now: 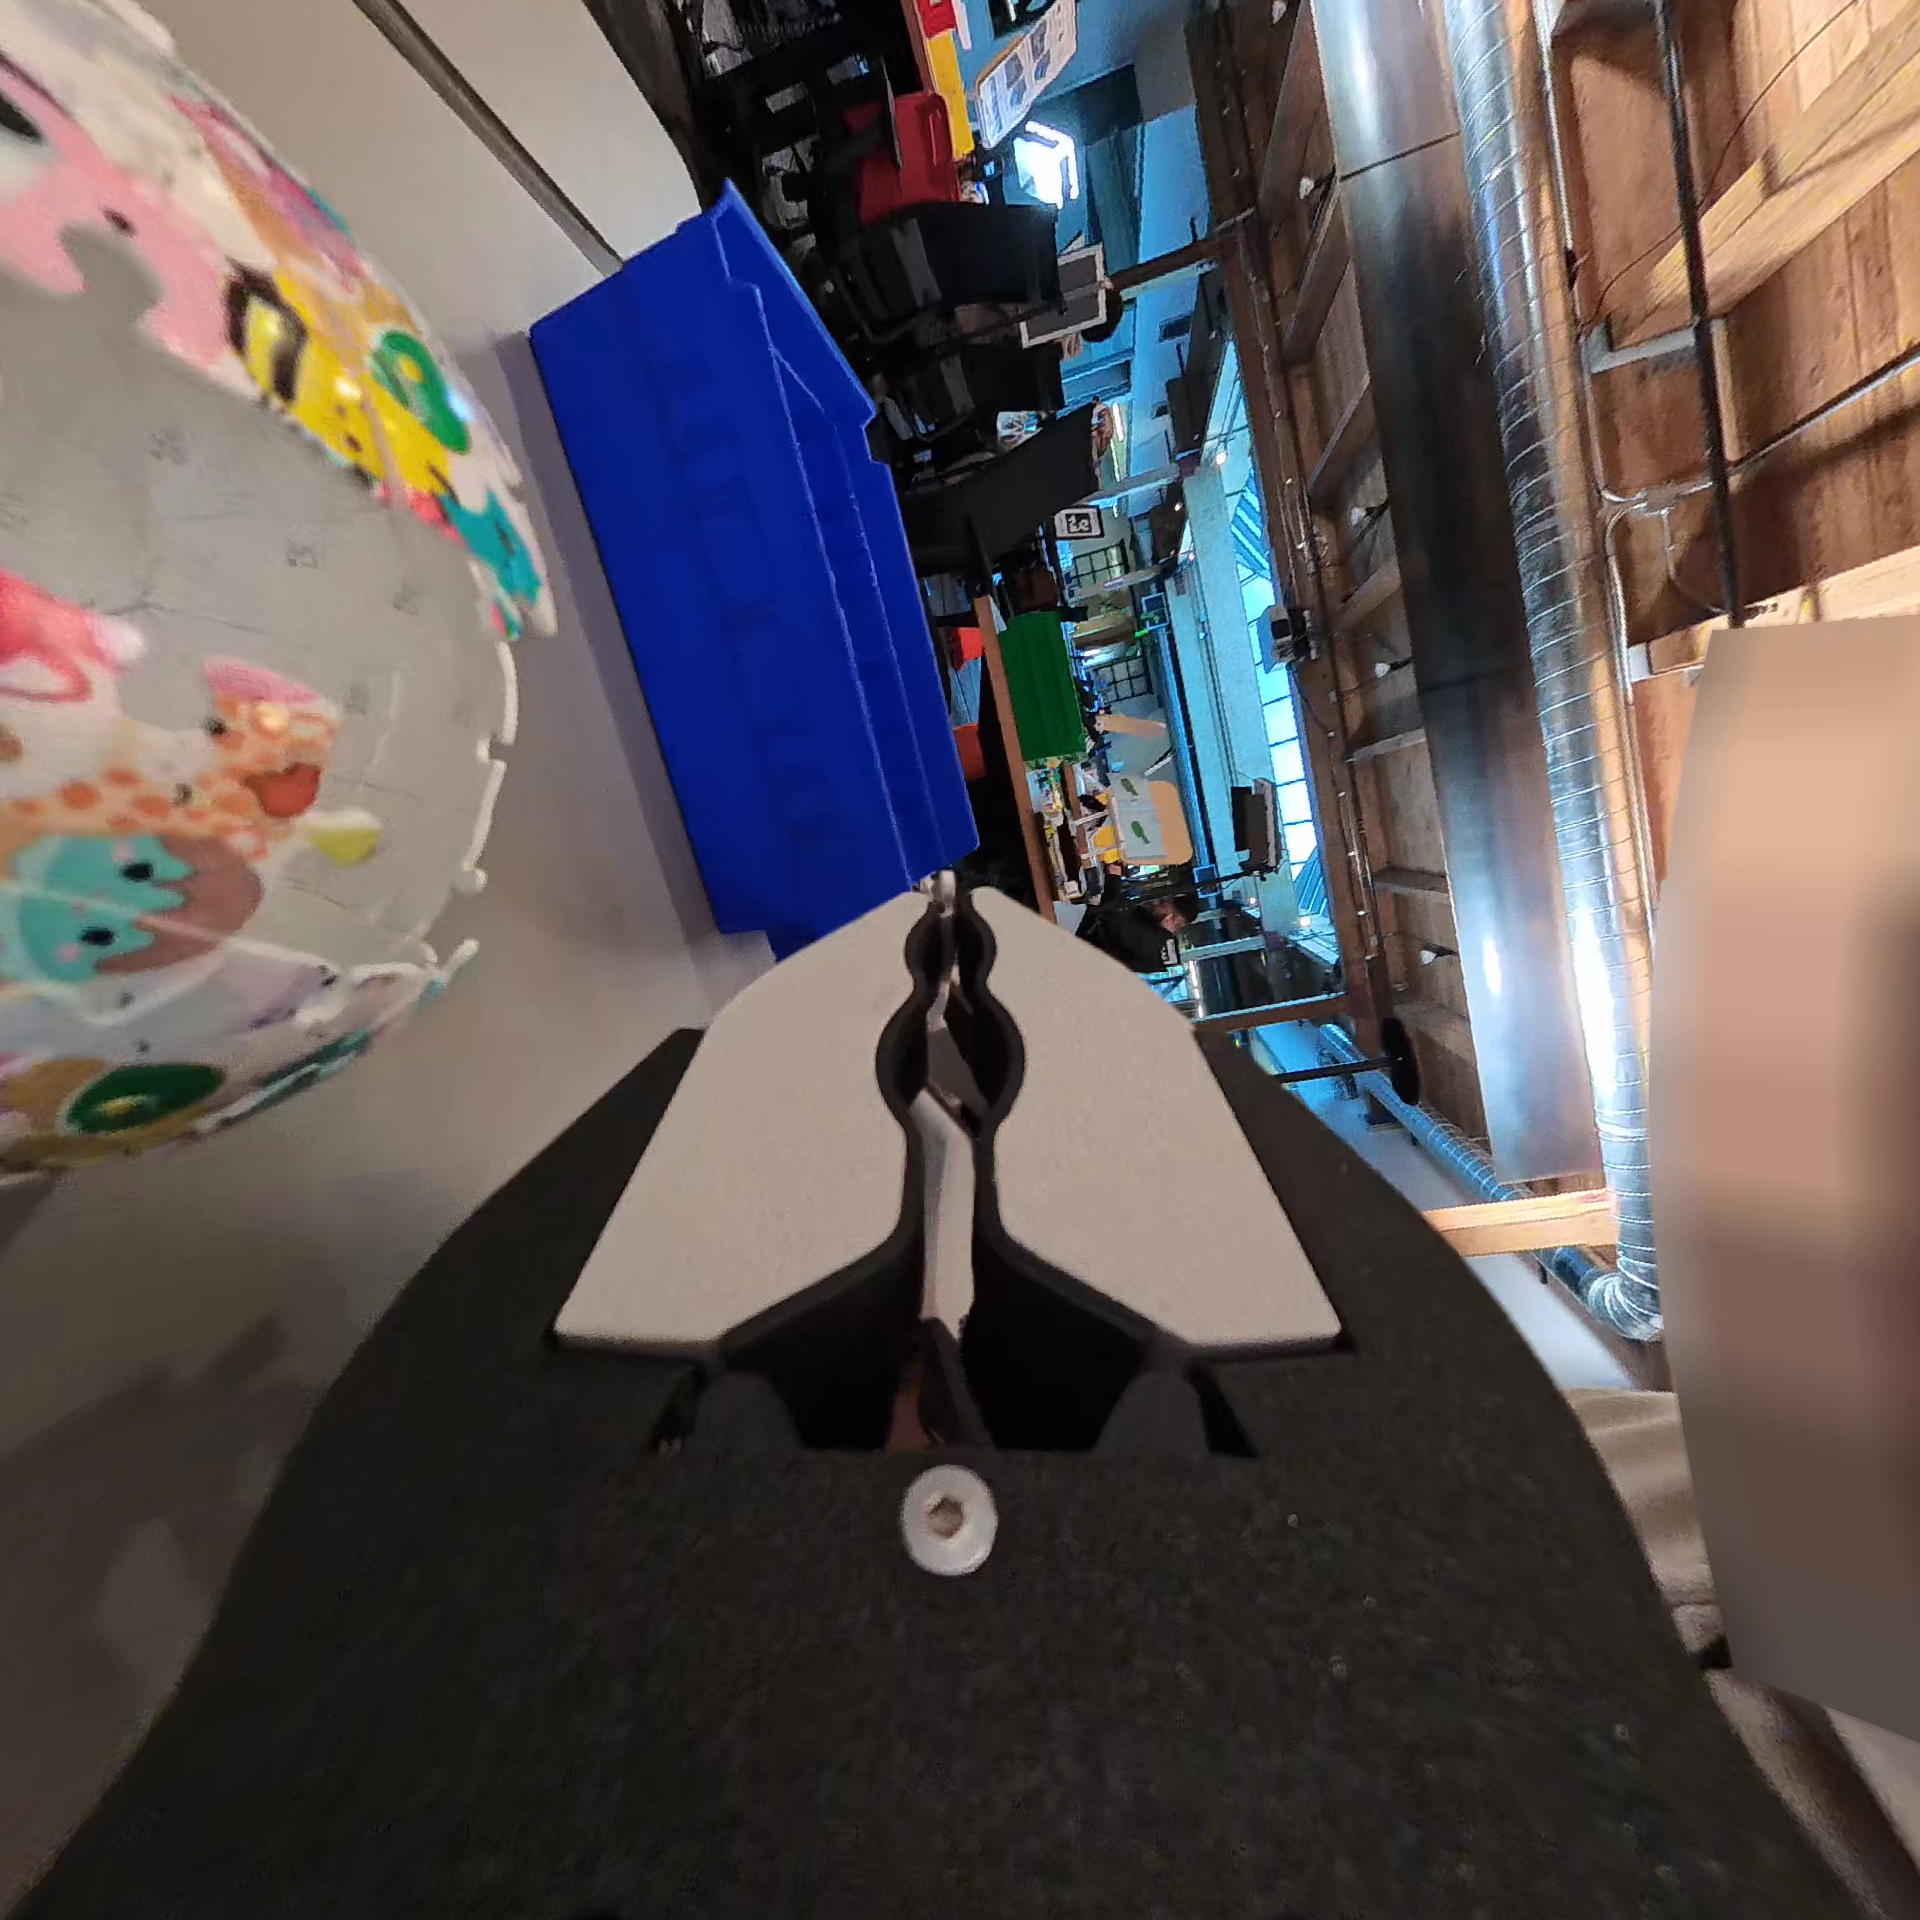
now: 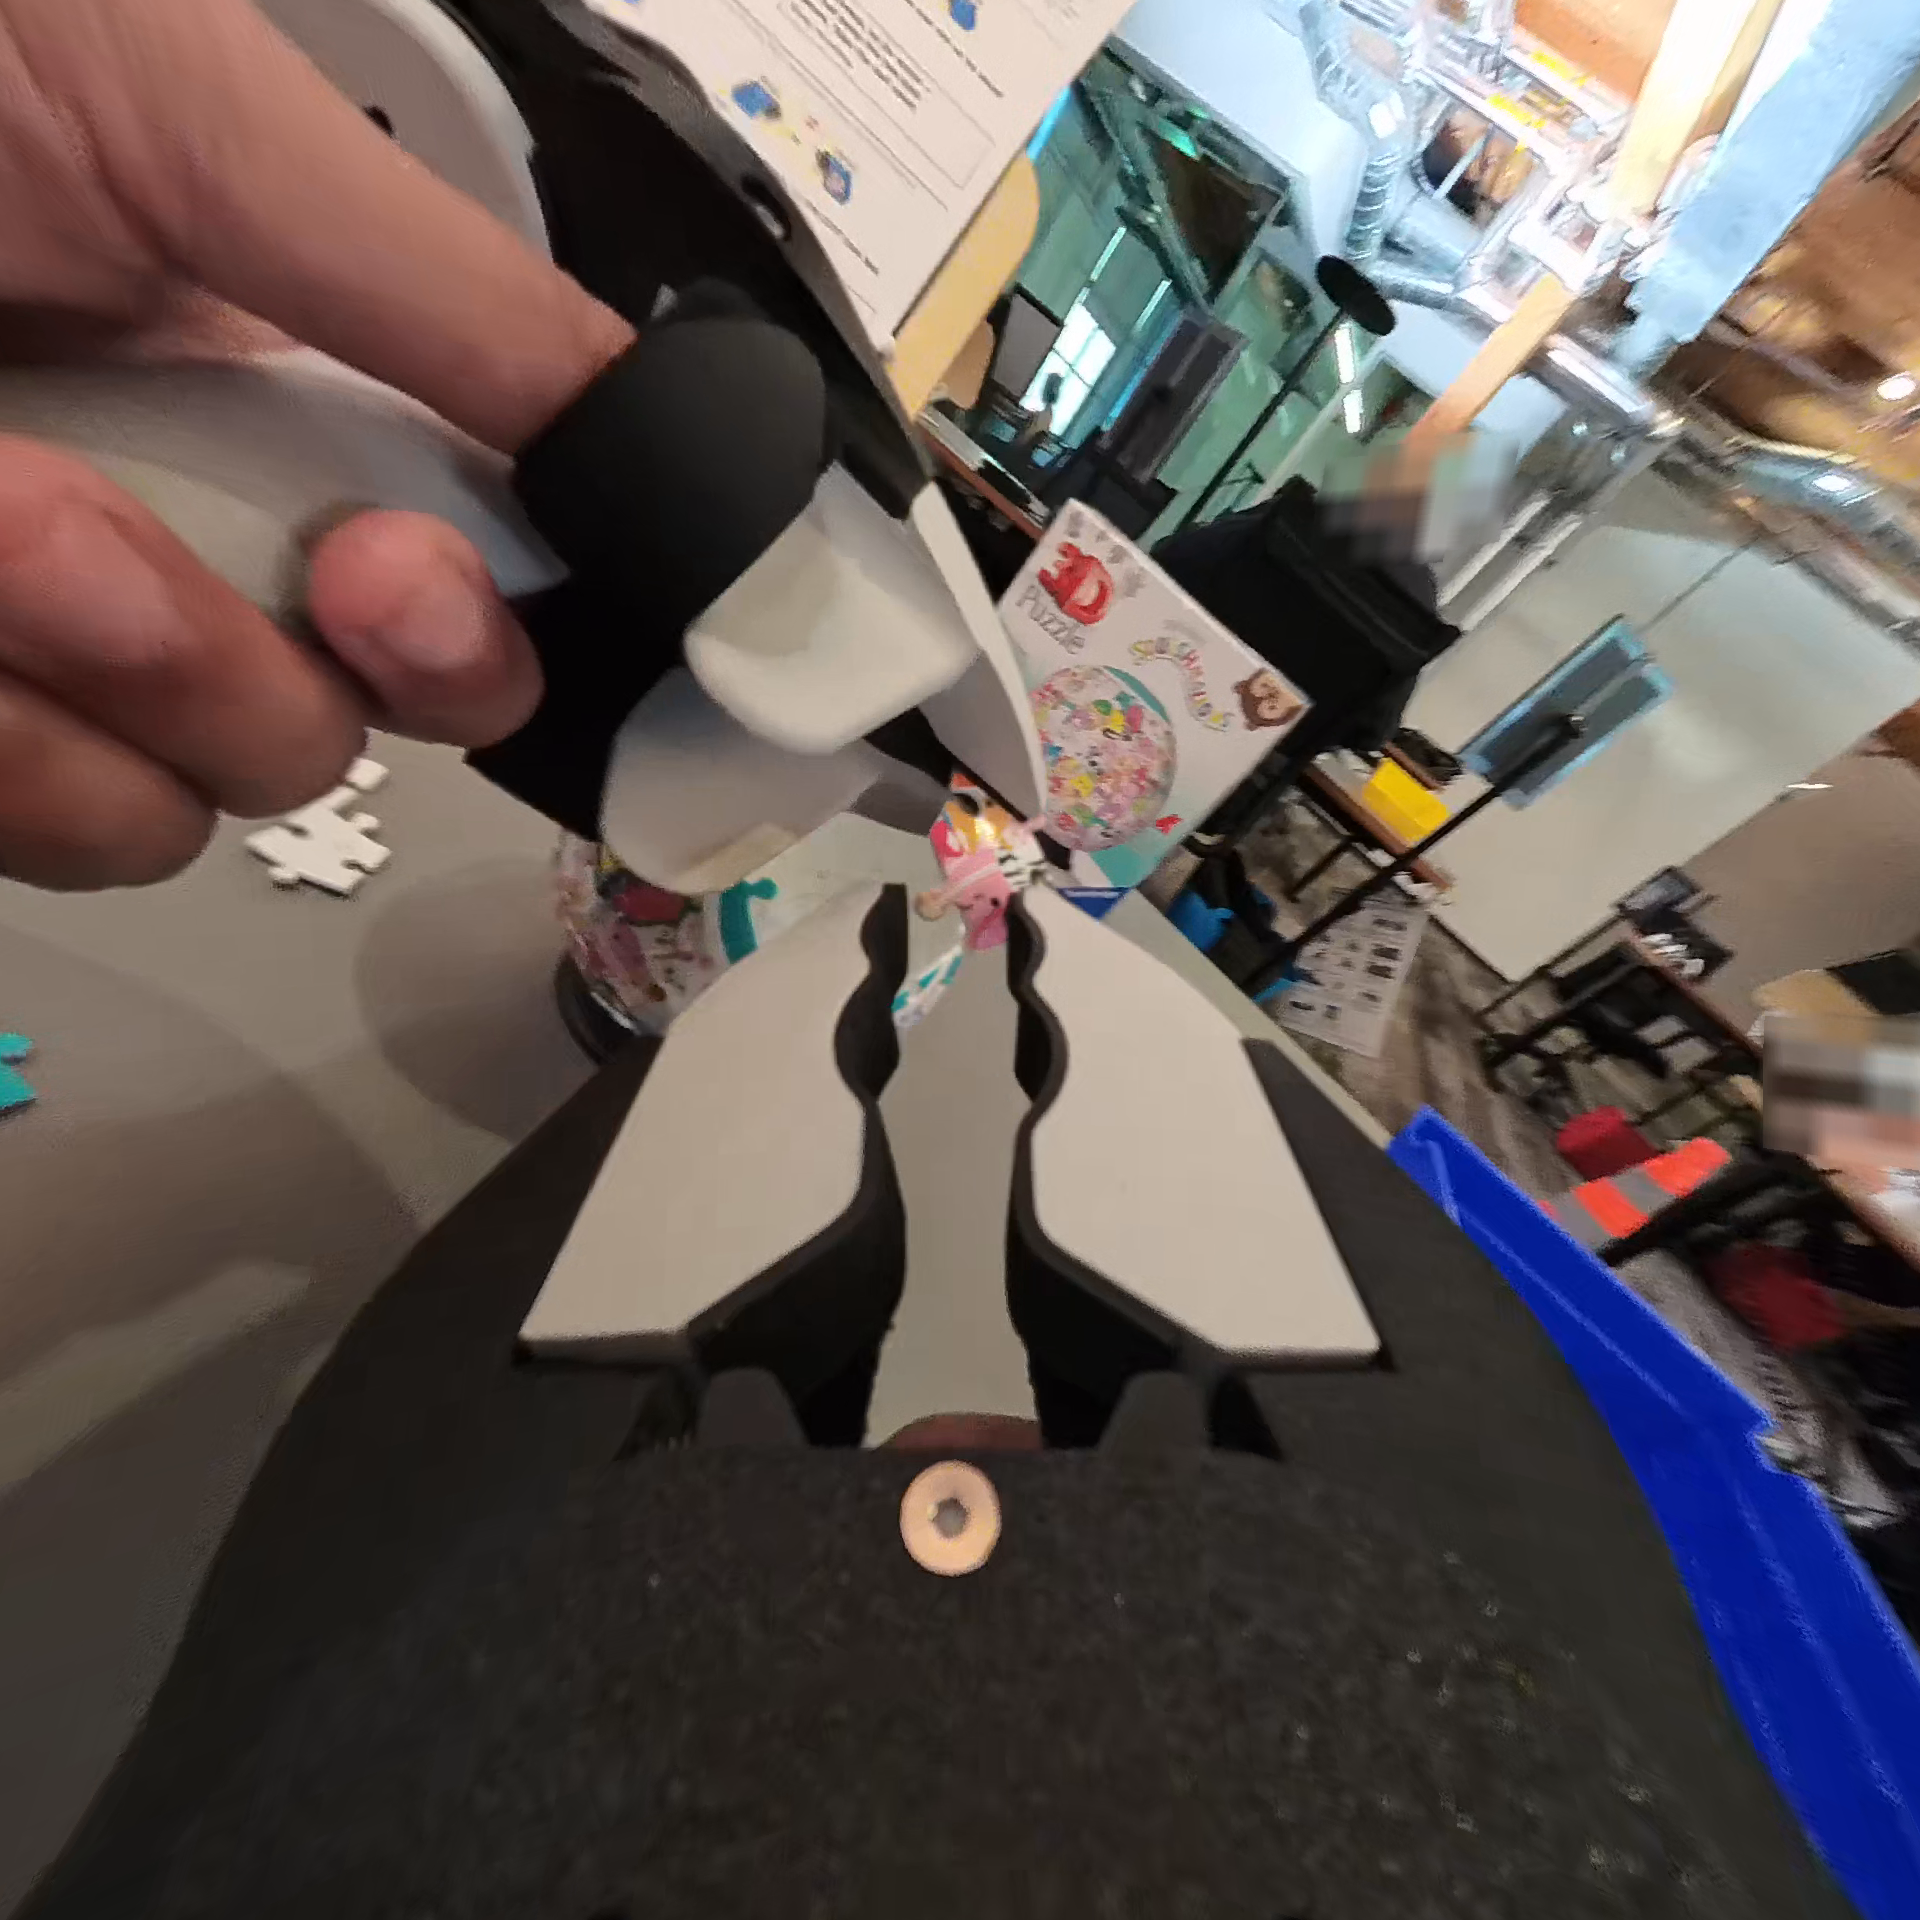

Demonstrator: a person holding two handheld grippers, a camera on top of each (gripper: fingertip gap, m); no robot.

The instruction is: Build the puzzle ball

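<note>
**Left gripper pinches a thin piece beside the ball**

Your left gripper (image 1: 948, 914) has its jaws closed on a thin white puzzle piece (image 1: 943, 1226), held edge-on between the pads. The half-built puzzle ball (image 1: 218, 644), blurred, fills the picture's left side, its jagged open rim showing. A blue bin (image 1: 748, 582) sits on the grey table (image 1: 592, 831) by its far edge.

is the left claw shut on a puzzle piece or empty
Shut on a puzzle piece: the left claw has its fingers pressed together with the thin white piece edge-on between them.
</note>
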